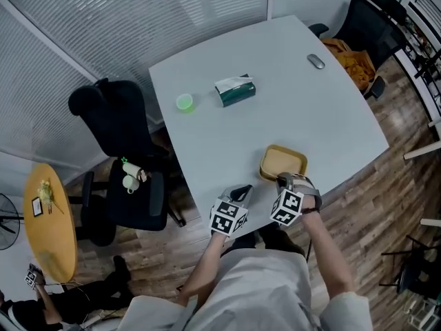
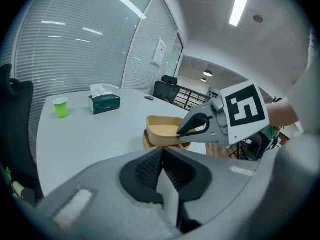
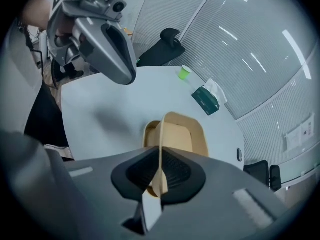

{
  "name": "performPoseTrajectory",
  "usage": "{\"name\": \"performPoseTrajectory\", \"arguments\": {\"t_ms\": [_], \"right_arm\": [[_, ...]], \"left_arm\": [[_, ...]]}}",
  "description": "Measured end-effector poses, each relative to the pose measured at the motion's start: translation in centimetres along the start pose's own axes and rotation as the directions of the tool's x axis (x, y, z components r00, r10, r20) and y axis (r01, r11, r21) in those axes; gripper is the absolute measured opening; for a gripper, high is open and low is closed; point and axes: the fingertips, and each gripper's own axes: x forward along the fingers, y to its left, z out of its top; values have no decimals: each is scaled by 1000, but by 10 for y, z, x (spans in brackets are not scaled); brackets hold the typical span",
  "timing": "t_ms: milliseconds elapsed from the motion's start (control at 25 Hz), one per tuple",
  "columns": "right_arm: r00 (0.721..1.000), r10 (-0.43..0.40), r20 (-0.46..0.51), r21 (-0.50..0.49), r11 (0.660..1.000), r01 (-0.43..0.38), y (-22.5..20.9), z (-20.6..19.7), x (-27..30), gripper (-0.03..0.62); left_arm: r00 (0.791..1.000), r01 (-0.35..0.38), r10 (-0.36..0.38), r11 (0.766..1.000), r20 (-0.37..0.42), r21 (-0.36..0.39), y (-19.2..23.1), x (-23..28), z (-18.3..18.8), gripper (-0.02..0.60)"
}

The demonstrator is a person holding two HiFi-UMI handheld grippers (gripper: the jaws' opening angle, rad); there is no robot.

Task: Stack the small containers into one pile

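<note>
The top tray (image 3: 182, 134) looks thin-walled and light, stiff enough to keep its shape but likely to flex at the rim, so I judge a pinch on the middle of one side wall the right hold, with little squeeze. That is where my right gripper (image 2: 181, 132) has it: jaws narrow, clamped on the upright wall with one pad inside and one outside. Held by one wall like this it may tilt or slide on the smooth rim, so I would keep it level. It sits over the lower tray (image 2: 147, 140), partly down into it. I cannot tell whether it is fully seated. Both trays are at the near edge of the table (image 1: 227, 143), towards its right corner, and both look empty. My left gripper (image 2: 162, 159) is just beside them on the left, jaws together with nothing between them. Well apart, near the far left edge, stands a green cup (image 1: 184, 102). I cannot see what is in it. A tissue box (image 1: 236, 90) lies to its right with a tissue poking out.
</note>
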Motion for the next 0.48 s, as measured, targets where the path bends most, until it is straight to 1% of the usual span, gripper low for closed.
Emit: {"name": "performPoseTrajectory", "arguments": {"t_ms": [120,280,480], "right_arm": [[1000,-17,-13,-16,1000,17,8,-2,5,18],[1000,-25,-9,7,1000,25,16,0,6,18],[1000,-14,-12,23,1000,14,20,-2,4,18]], "left_arm": [[1000,13,-13,1000,-8,18,-2,-3,-6,6],[1000,19,-18,999,-21,27,0,-9,-15,6],[999,28,-28,999,-25,34,0,-13,-20,6]]}}
